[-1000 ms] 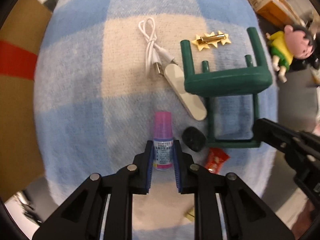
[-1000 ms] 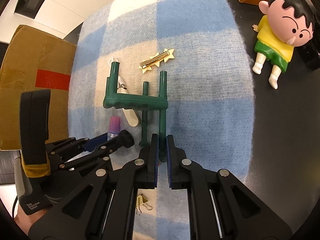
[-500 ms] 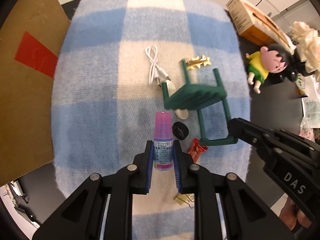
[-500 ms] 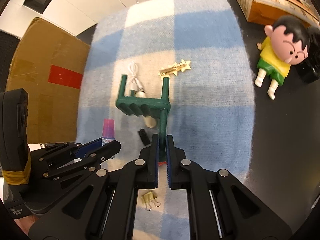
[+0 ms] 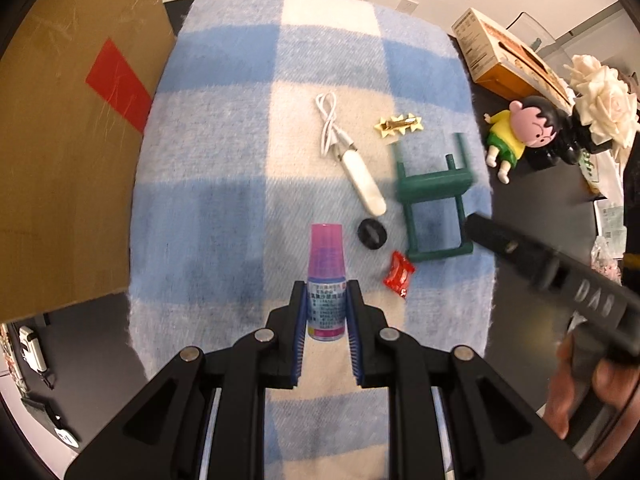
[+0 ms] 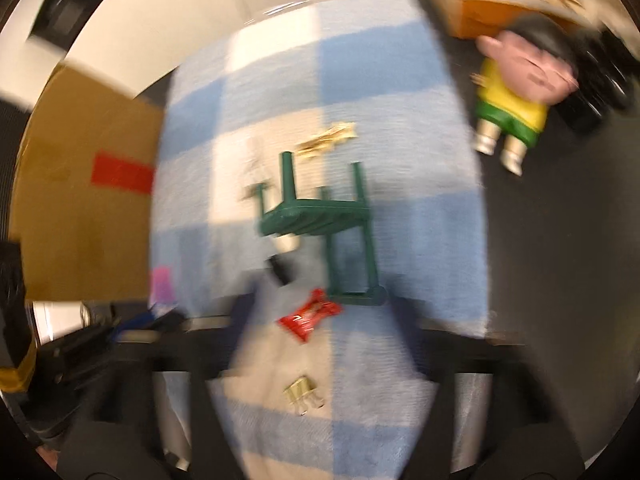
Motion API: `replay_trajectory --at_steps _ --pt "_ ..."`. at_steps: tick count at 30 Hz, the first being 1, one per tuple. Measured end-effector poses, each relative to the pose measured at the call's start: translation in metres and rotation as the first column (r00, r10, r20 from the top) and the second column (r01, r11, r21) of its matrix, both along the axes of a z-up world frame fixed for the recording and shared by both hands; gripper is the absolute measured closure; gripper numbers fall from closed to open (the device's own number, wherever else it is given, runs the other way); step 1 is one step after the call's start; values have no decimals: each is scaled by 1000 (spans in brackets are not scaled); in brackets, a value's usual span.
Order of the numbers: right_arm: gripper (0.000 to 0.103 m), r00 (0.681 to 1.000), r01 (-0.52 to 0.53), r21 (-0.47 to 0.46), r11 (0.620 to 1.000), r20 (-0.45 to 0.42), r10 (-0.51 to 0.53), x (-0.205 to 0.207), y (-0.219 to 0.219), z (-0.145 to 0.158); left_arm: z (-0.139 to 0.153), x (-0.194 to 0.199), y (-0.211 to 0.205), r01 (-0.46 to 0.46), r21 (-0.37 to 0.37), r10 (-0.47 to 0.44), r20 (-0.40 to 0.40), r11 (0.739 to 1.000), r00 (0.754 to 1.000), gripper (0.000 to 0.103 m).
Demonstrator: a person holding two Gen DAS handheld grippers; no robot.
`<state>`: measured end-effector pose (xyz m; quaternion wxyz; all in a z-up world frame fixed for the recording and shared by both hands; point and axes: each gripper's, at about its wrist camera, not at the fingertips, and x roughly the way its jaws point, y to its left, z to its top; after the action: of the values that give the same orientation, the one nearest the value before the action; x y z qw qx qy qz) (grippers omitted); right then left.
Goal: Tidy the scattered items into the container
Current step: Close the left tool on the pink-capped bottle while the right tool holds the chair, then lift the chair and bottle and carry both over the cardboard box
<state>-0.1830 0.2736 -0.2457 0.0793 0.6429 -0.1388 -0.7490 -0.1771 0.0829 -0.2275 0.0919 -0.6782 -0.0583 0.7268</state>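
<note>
My left gripper (image 5: 326,292) is shut on a small bottle (image 5: 326,280) with a pink cap and holds it upright above the blue-and-cream checked blanket (image 5: 224,160). The right gripper (image 6: 324,300) is blurred and its jaws are opening. They stand wide apart, with nothing pressed between the pads. Just ahead of them a green toy chair (image 6: 316,216) sits tipped over on the blanket, free of the pads. In the left wrist view the chair (image 5: 434,184) is right of the bottle, with the right gripper's black body (image 5: 520,248) beside it.
Scattered on the blanket are a red candy wrapper (image 5: 398,274), black round cap (image 5: 372,234), white stick (image 5: 364,182), white cable (image 5: 328,124), gold star clip (image 5: 398,125) and binder clip (image 6: 302,394). A cardboard box (image 5: 72,160) stands left. A doll (image 5: 516,132) lies right.
The right gripper's jaws went from shut on the green chair's leg to wide apart, and the chair is loose. The left gripper rose with the bottle, so more of the blanket shows.
</note>
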Motion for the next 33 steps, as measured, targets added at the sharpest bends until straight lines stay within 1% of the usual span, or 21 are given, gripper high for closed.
replay_trajectory --at_steps 1,5,7,10,15,17,19,21,22,23,24,26,29,30,33 --pt "19 1000 28 2 1000 8 -28 0 8 -5 -2 1 0 0 -1 0 3 1000 1000 85" --pt "21 999 12 31 999 51 -13 -4 13 -18 -9 2 5 10 1 -10 22 1000 1000 85" --pt "21 998 -8 56 998 57 4 -8 11 -23 -13 0 8 15 2 -16 32 1000 999 85" --pt "38 995 -28 64 998 98 22 -16 9 -37 -19 -3 14 26 -2 -26 42 1000 999 85" --pt "47 989 -61 104 993 139 47 -26 7 -57 -29 -11 23 41 -7 -40 62 999 997 85" --pt "58 985 -71 114 991 163 51 -28 7 -66 -32 -14 26 47 -8 -46 69 999 997 85" --pt "64 981 -80 126 989 185 56 -29 7 -74 -35 -16 29 52 -9 -51 75 999 996 85" --pt "65 983 -108 160 981 161 82 -28 0 -74 -37 -16 31 56 -9 -55 78 998 995 85" --pt "69 981 -142 198 970 159 111 -28 -6 -74 -38 -16 32 58 -9 -57 80 998 995 85" --pt "86 977 -174 236 956 158 139 -27 -13 -74 -39 -16 33 61 -9 -60 82 998 995 85" --pt "94 973 -205 268 941 157 168 -26 -19 -75 -39 -16 34 63 -9 -62 84 998 995 85" --pt "96 966 -240 300 923 163 199 -24 -28 -76 -39 -16 35 64 -6 -63 85 998 994 85" --pt "97 969 -222 303 927 175 174 -25 -31 -75 -36 -15 37 66 -3 -65 79 998 995 85" --pt "97 972 -204 295 933 173 158 -25 -30 -73 -34 -14 37 66 -2 -66 76 998 995 85" --pt "97 981 -170 257 951 137 138 -25 -31 -60 -27 -11 35 62 6 -62 63 998 996 85"
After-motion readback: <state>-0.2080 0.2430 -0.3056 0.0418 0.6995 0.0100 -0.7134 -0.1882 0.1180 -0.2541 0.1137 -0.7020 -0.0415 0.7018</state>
